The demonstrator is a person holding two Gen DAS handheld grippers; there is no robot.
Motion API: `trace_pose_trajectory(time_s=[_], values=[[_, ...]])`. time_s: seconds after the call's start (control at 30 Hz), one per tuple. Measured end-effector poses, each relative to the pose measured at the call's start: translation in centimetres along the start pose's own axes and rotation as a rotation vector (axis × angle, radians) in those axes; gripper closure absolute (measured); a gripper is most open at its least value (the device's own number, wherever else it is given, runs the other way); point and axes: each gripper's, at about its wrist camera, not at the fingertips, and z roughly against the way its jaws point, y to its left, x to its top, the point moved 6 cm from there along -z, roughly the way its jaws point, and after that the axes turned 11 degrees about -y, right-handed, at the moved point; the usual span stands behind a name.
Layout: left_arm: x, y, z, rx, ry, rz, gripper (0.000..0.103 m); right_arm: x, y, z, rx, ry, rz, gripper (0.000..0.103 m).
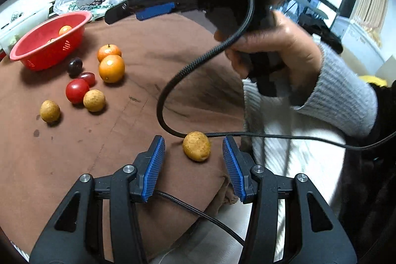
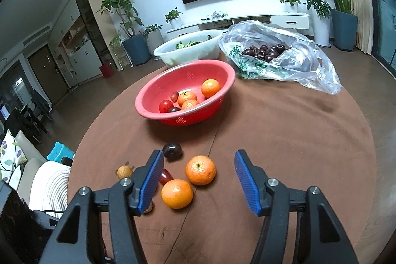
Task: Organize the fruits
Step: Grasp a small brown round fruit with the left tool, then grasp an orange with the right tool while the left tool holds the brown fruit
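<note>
Left gripper (image 1: pixel 193 149) spread, nothing pinched; one longan (image 1: pixel 196 146) lies on the tabletop (image 1: pixel 148 81) between its pads without touching them, right at the near edge beside a black cable (image 1: pixel 173 95). Right gripper (image 2: pixel 199 180) also spread and empty, over two oranges (image 2: pixel 200 170) mid-table, with a cherry (image 2: pixel 172 151) just beyond and a tomato (image 2: pixel 165 176) by its left pad. Red bowl (image 2: pixel 151 113) toward the far edge holds oranges, tomatoes and a cherry; cherry bag (image 2: pixel 297 66) sits at the far edge.
</note>
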Motion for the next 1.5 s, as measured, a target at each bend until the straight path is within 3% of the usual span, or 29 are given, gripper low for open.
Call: trace_pose_trajectory(time_s=[0.13,0.27,0.37,0.5,0.93,1.3,1.5], values=[[-0.4,-0.2,-1.6,0.024,0.022,-0.021,0.060,-0.5,0.3,0.2,0.003,0.007,0.008,0.039],[-0.7,-0.9,-2.4,0.064,0.024,-0.075,0.070,-1.2,0.5,0.0,0.006,0.021,0.011,0.037],[-0.7,-1.0,-2.5,0.054,0.019,-0.066,0.079,-1.3,0.6,0.1,0.009,0.022,0.012,0.036],[-0.5,-1.3,-2.3,0.077,0.020,-0.111,0.079,-1.4,0.7,0.1,0.011,0.028,0.012,0.034],[0.5,1.7,0.0,0.087,-0.026,0.009,0.079,-3.6,2.2,-1.3,0.017,0.118,0.069,0.034],[0.4,2.4,1.1,0.096,-0.039,0.030,0.079,-4.8,2.8,-2.5,0.022,0.164,0.079,0.034],[0.3,2.6,1.5,0.096,-0.046,0.042,0.079,-5.0,2.7,-3.1,0.039,0.176,0.039,0.042]])
